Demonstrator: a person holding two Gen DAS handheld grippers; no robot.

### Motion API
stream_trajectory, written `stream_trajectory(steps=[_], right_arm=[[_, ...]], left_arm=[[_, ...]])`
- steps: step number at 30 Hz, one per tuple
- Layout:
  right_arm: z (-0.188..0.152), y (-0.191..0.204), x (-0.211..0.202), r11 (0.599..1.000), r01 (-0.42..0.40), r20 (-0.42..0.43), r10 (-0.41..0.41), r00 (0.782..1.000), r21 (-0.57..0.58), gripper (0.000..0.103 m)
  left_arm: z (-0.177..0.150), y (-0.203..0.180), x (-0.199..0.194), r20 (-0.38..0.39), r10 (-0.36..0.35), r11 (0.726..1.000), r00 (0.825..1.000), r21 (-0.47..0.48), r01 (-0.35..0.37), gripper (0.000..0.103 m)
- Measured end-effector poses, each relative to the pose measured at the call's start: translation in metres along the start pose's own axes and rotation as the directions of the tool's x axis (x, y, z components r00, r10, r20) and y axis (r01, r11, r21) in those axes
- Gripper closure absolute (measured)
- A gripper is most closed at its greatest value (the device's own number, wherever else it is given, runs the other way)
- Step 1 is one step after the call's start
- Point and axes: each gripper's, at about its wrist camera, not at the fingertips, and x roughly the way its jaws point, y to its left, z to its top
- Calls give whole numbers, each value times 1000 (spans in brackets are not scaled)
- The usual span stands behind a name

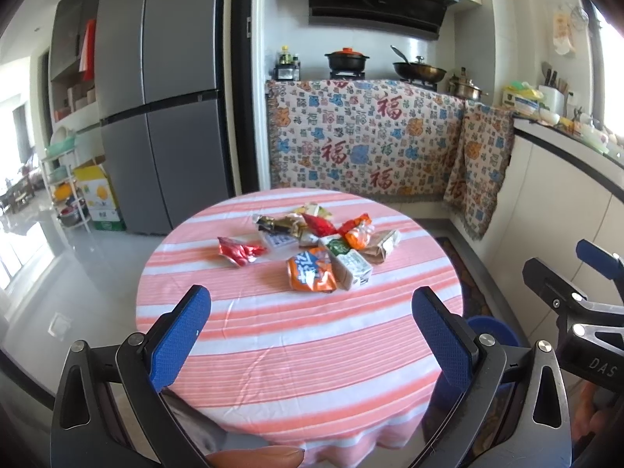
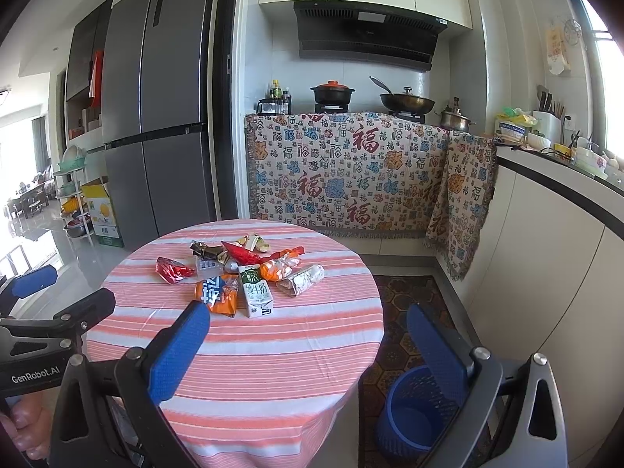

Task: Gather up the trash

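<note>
Both the left hand-held gripper [image 1: 312, 314] and the right hand-held gripper [image 2: 308, 331] hang spread wide and empty above the table [image 2: 253, 351]. The trash [image 2: 249, 273] lies heaped mid-table; a blue bin [image 2: 405, 417] stands on the floor beside it.

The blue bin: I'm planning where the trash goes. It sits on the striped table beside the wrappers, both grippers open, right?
Not quite. The blue bin stands on the floor right of the table, as the right wrist view shows. The wrappers lie on the table, and both grippers are open.
</note>
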Motion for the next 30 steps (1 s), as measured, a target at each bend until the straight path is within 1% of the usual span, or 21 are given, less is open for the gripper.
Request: stream_trajectory(steps=[30], right_arm=[[2, 2, -1, 1000, 7, -2, -7, 1000, -9, 0]], left_arm=[[0, -4, -1, -3, -2, 1000, 1000, 2, 2, 0]])
